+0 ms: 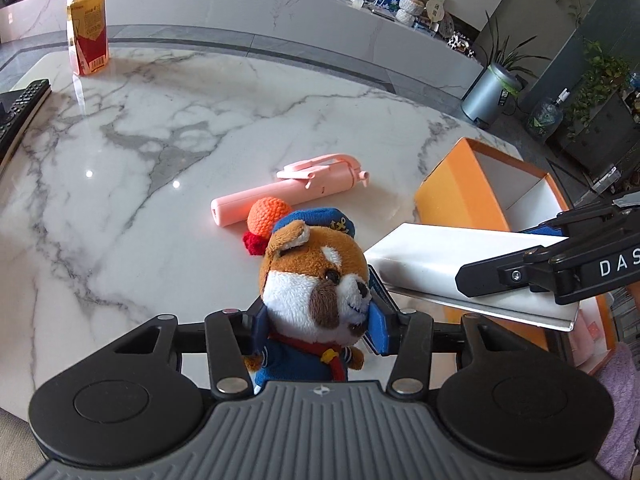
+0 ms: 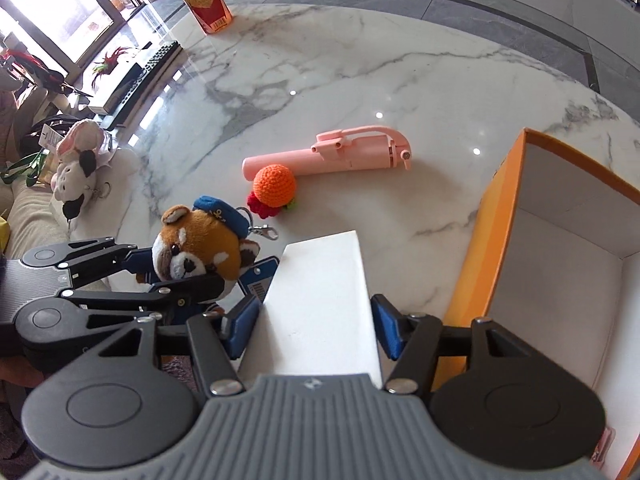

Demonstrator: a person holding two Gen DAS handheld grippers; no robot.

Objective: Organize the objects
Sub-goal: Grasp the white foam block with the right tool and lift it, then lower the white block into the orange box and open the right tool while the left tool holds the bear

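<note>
**A:** What does the left wrist view give?

**B:** The left gripper (image 1: 316, 320) has its blue fingers (image 1: 380, 312) closed on a plush dog (image 1: 316, 276) in a sailor cap and blue jacket. The toy stands upright between them, head up, snout turned to the right. It is lifted above the marble table (image 1: 160, 140).

**A:** And beyond it?

**B:** A pink selfie stick (image 1: 292, 190) lies flat on the table, its long axis running left to right, the folded clamp end to the right. A crocheted orange ball (image 1: 266, 216) touches its near side. At the right the right gripper (image 1: 480, 280) comes in, gripping a white box (image 1: 432, 256) held level, with the long side running left to right. Behind it stands an open orange box (image 1: 460, 184). A drink bottle (image 1: 86, 28) is upright at the far left, well apart.

**A:** The right wrist view?

**B:** The right gripper (image 2: 316, 328) has its fingers (image 2: 244, 328) pressed on both long sides of the white box (image 2: 320, 300), partly open to the box's width. The box's long axis points straight away from the camera, toward the selfie stick (image 2: 332, 156). The orange box (image 2: 500, 200) sits just to its right, open, white inside. The left gripper (image 2: 224, 280) holds the plush dog (image 2: 196, 252) just left of the white box. The orange ball (image 2: 276, 184) lies against the stick's near left end.
</note>
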